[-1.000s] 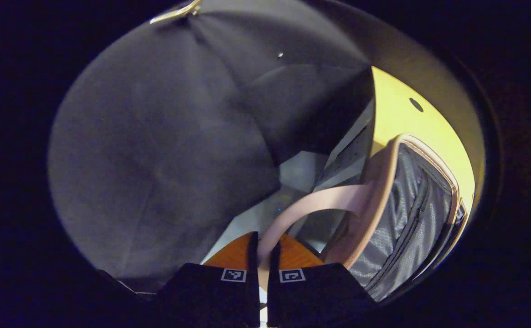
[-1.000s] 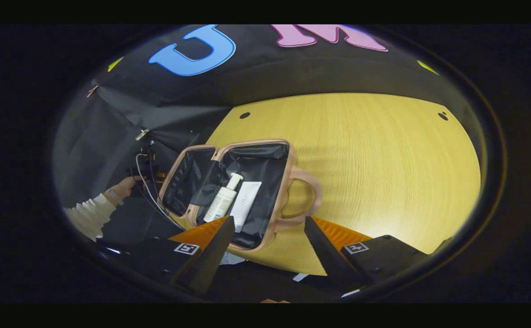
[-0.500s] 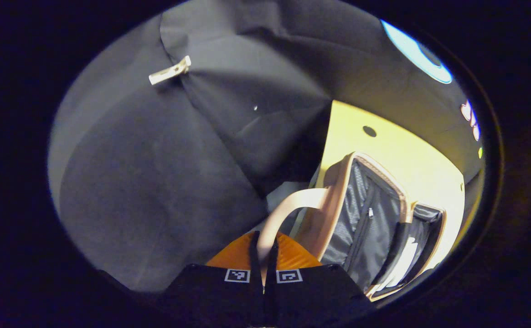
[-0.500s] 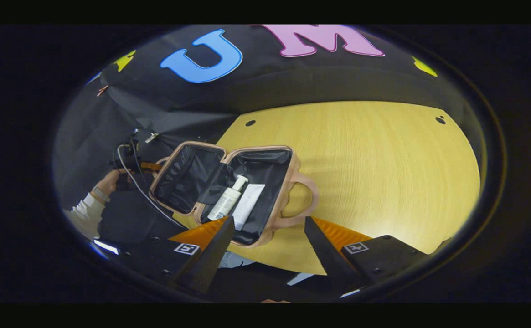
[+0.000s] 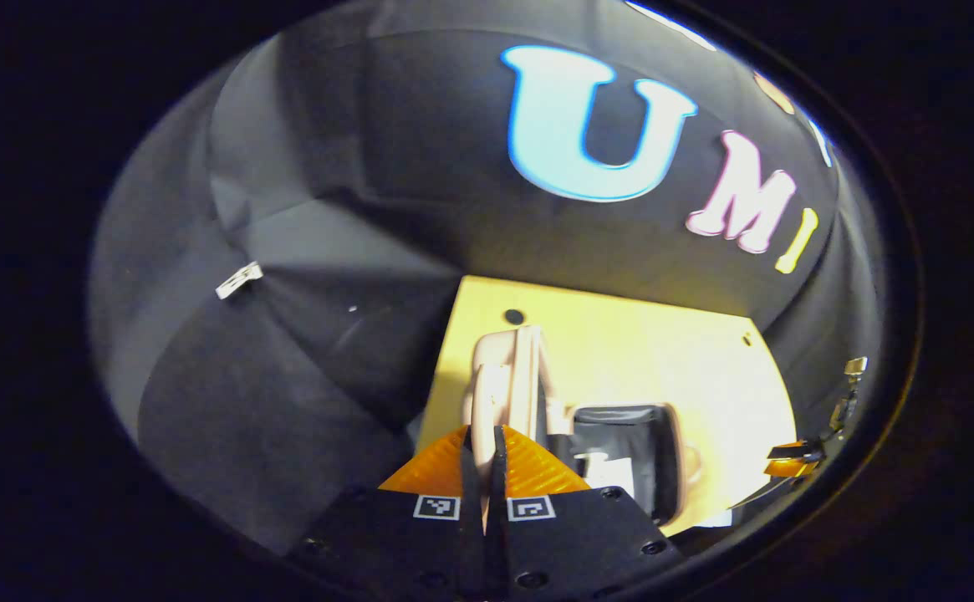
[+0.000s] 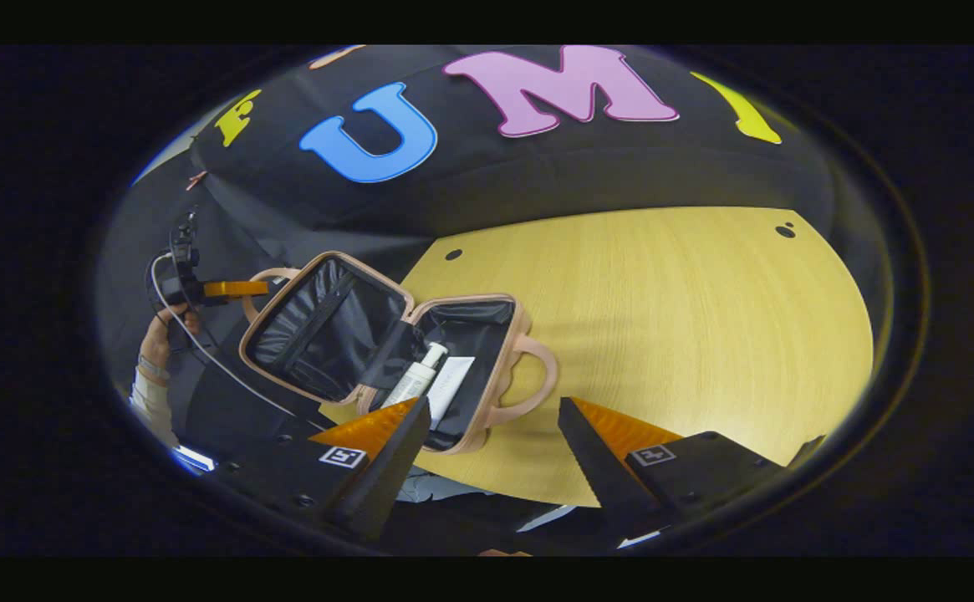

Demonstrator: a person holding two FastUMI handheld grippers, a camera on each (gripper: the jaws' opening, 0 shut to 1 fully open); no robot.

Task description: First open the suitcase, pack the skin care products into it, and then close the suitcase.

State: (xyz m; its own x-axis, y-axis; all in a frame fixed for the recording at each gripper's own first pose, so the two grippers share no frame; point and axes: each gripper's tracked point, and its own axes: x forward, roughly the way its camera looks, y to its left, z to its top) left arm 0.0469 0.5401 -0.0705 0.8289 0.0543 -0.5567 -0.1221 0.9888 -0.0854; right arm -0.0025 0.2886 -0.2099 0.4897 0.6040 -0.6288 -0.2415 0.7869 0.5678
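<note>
Right now my left gripper (image 5: 484, 443) has its fingers pressed together on the pink handle (image 5: 491, 401) of the suitcase lid (image 5: 528, 376), holding that lid raised on edge; from the left gripper view I see the lid nearly end-on, rising above the open base. My right gripper (image 6: 493, 426) hangs with its fingers spread wide and nothing between them, just off the near edge of the table (image 6: 662, 318). In the right gripper view the suitcase (image 6: 395, 351) lies at the left end of the table, its long axis running from the raised lid at the left to the base handle (image 6: 528, 376) pointing right toward the middle of the tabletop. A white pump bottle (image 6: 415, 378) and a white tube (image 6: 446, 386) lie side by side in the base, both angled the same way, the pump head pointing up toward the far wall. A hand (image 6: 165, 322) with a pale sleeve holds the left gripper at the lid's handle. The tabletop is pale yellow wood grain with small dark holes near its far corners, and black cloth closes in the booth behind and to the left.
</note>
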